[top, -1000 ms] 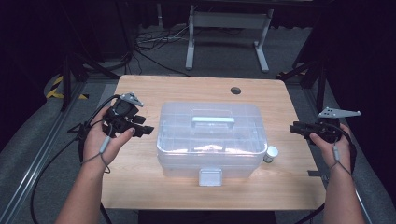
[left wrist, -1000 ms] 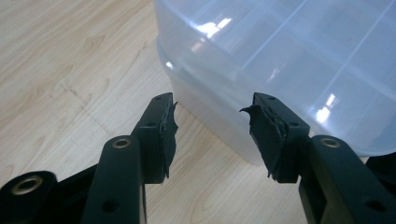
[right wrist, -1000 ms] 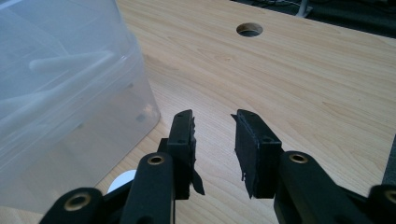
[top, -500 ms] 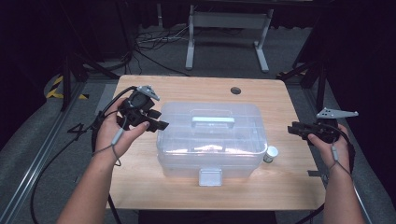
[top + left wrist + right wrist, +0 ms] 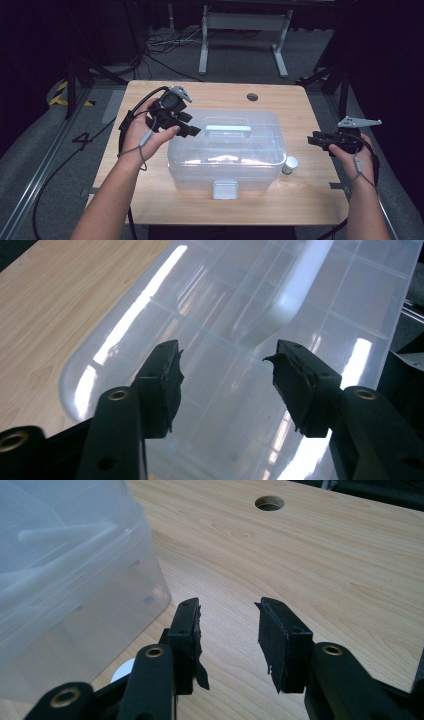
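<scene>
The clear plastic box point(image 5: 227, 150) sat mid-desk, stiff, light and slippery; its lid handle point(image 5: 228, 129) looked the best hold. The left gripper point(image 5: 192, 127), jaws just widened and empty, hovered over the lid's left end; the right gripper point(image 5: 314, 139), also just opening and empty, waited near the right edge.

Left gripper point(image 5: 192, 131): raised, angled inward, jaws just opened wider, nothing between.
Right gripper point(image 5: 312, 139): level, pointing inward, jaws just opening, empty.

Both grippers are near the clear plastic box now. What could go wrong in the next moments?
The left gripper, jaws just opened and empty, hangs over the clear box lid; reaching for the handle it might slip on the smooth plastic. A push on the box could knock the small white-capped bottle beside its right end. The right gripper, also open, holds nothing to steady the box.
</scene>
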Motion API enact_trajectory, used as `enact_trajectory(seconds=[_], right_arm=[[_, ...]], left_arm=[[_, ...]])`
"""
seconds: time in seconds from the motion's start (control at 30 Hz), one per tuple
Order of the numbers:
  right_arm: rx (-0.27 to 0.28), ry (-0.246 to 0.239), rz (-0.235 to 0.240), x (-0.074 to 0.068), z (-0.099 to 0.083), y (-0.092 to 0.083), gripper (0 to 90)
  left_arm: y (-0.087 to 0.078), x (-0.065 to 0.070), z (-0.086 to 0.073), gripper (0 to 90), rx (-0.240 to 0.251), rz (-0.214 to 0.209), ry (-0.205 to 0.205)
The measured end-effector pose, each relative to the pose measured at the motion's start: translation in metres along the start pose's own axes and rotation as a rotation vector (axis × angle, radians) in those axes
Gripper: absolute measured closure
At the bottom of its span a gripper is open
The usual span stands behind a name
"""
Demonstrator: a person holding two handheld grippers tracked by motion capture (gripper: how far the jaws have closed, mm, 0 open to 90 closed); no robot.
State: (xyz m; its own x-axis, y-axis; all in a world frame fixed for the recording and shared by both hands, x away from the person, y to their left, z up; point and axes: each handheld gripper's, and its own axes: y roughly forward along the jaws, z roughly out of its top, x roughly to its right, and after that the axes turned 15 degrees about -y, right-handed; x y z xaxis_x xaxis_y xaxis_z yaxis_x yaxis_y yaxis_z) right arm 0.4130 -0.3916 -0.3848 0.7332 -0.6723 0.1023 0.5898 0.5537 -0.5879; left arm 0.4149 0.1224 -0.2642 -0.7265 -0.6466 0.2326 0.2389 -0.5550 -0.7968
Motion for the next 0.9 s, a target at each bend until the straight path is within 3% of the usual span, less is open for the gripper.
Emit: enact_trajectory(seconds=[0.1, 0.17, 0.47, 0.8, 0.9], right_arm=[[-0.005, 0.003, -0.003, 0.001, -0.001, 0.0, 61.5], [-0.005, 0.004, -0.003, 0.001, -0.001, 0.0, 61.4], [-0.02, 0.004, -0.003, 0.0, -0.001, 0.005, 61.3], [-0.024, 0.003, -0.002, 0.0, -0.002, 0.006, 61.0], [-0.025, -0.002, -0.003, 0.0, -0.002, 0.007, 61.0]], left_arm=[[0.01, 0.006, 0.004, 40.1, -0.014, -0.035, 0.027], [0.012, 0.008, 0.005, 37.7, -0.02, -0.033, 0.035], [0.035, 0.021, 0.015, 37.3, -0.058, 0.01, 0.079], [0.053, 0.028, 0.024, 44.9, -0.091, 0.025, 0.105], [0.055, 0.027, 0.025, 50.7, -0.083, 0.008, 0.112]])
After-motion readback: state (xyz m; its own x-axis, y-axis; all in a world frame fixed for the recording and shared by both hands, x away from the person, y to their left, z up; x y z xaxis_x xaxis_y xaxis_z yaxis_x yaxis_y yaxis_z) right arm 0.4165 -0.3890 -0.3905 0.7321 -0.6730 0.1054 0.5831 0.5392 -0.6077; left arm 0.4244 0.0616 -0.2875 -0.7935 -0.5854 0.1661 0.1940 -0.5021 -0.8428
